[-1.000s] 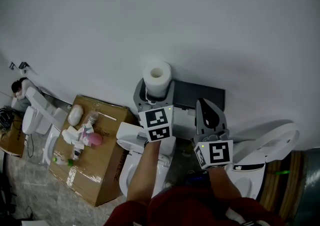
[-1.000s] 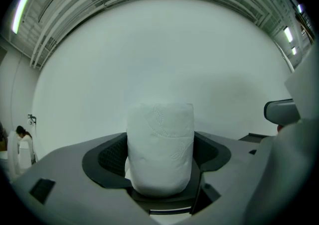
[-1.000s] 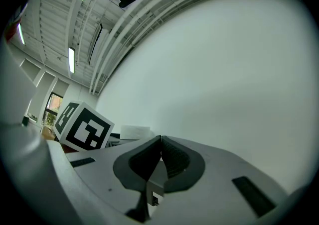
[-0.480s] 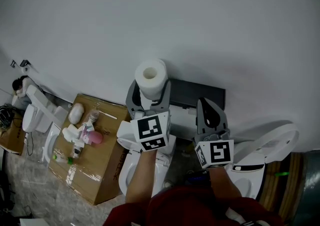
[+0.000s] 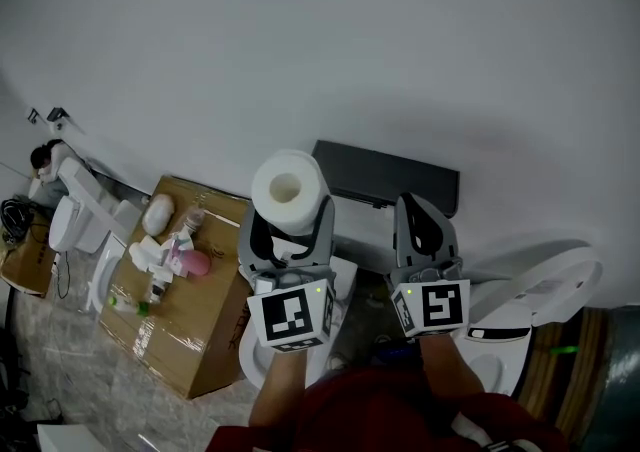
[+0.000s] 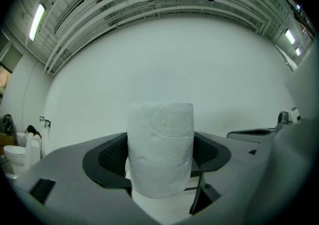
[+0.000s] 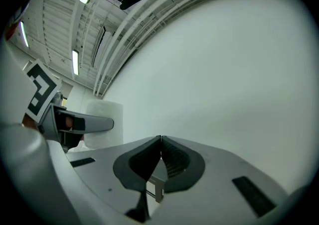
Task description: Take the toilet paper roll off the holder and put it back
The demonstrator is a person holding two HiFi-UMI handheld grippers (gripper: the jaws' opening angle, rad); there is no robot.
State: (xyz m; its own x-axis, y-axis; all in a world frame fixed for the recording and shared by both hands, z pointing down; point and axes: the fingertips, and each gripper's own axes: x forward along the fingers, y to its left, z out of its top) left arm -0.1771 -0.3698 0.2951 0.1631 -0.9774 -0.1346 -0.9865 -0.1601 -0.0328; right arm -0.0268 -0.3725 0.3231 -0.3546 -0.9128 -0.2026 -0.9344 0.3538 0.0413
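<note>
1. Red sleeves [image 5: 390, 410] sit at the lower edge of the head view, with both forearms reaching forward.
2. Left gripper [image 6: 160, 157]: jaws spread to a roll's width and clamped on the toilet paper roll [image 5: 290, 190]. The roll stands upright between the pads, with its core opening facing the head camera.
3. Right gripper [image 7: 160, 155]: jaws pressed fully together with nothing between them. It is held level with the left gripper, to its right and apart from it.
4. Below the grippers are a white toilet [image 5: 342, 285] and, to the right, a second toilet [image 5: 545, 285] with its lid raised.
5. To the left is a cardboard box [image 5: 190, 335] carrying bottles and a pink item.
6. The holder [image 5: 390, 176], a dark unit on the white wall [image 5: 400, 40], carries no roll. The roll is held off it, at its left end.
</note>
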